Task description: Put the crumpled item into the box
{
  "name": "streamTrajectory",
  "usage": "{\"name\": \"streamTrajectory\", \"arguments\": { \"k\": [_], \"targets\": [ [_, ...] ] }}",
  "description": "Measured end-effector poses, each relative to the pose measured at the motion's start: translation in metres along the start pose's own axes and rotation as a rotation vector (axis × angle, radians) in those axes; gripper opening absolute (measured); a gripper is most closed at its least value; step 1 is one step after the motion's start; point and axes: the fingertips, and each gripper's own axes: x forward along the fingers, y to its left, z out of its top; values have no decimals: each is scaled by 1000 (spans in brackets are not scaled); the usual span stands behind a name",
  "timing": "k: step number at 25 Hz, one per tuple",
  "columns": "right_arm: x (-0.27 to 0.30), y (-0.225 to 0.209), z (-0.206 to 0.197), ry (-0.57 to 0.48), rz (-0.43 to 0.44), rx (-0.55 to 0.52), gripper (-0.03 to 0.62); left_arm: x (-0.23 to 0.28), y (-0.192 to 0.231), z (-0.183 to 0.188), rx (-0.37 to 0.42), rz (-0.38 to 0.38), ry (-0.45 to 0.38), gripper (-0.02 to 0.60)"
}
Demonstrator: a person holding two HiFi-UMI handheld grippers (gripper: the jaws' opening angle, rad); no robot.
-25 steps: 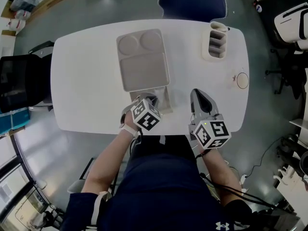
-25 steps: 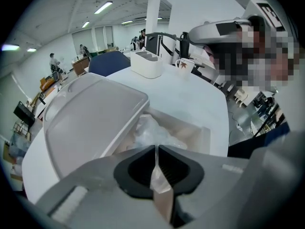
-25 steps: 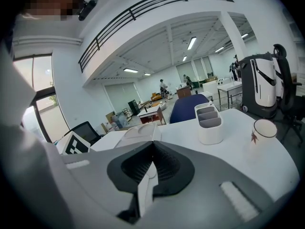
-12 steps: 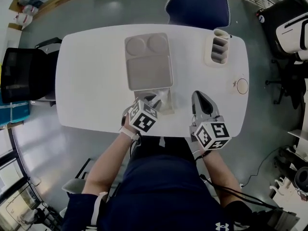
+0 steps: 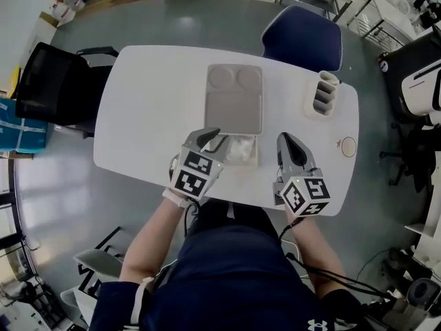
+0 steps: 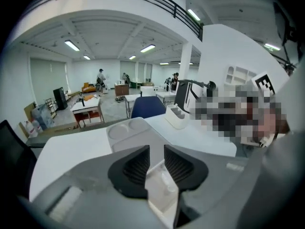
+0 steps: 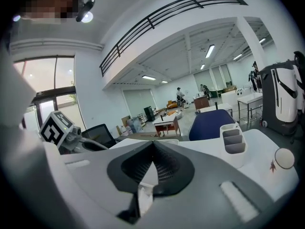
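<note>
At the near edge of the white table [image 5: 151,116], the box [image 5: 256,152] is partly covered on its left side by the left gripper [image 5: 214,139]. The rest of its outline is seen just below the grey compartment tray [image 5: 234,105]; whether the two touch cannot be told. The crumpled item [image 5: 240,148] is seen inside the box as a pale wad. In the left gripper view it is reduced to an indistinct light shape in the gap between the jaws. The left jaws stand apart, having just been opening, and nothing is held between them. The right gripper [image 5: 285,141] is clenched, pads together, with nothing gripped. In the right gripper view much of the table is hidden behind the gripper's own body.

Compared with the frame one second earlier, the left gripper has been raised and drawn to the box's left, so that more of the box interior is exposed. The right gripper is found, as before, to the right of the box.

A white slotted holder [image 5: 323,94] and a small round disc [image 5: 349,146] are also set on the table. A blue chair [image 5: 303,36] is placed at the far side and a black chair [image 5: 55,81] at the left, on a grey floor [image 5: 207,19]. A large open hall with further tables is shown in the gripper views.
</note>
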Motion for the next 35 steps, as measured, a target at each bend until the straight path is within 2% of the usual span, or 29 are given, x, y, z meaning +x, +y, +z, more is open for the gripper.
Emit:
{"name": "streamTrajectory", "arguments": {
  "k": [4,7,10,14,18,28,35],
  "targets": [
    [5,20,24,-41,41,-23,2,-42,16,37,2,78,-136,106],
    [6,36,41,-67,75,-42,2,-79,23,70,9,154,-284,103],
    [4,52,56,-93,104,-62,2,-113,27,95,18,216,-406,72],
    [-1,65,82,-142,124,-108,2,-150,34,117,34,279,-519,17],
    [-5,65,109,-200,115,-123,2,-174,42,131,38,317,-589,2],
    [-25,92,176,-346,153,-195,2,-220,44,164,58,344,-713,2],
    [-45,115,182,-389,176,-284,2,-230,39,170,41,332,-755,2]
  ]
}}
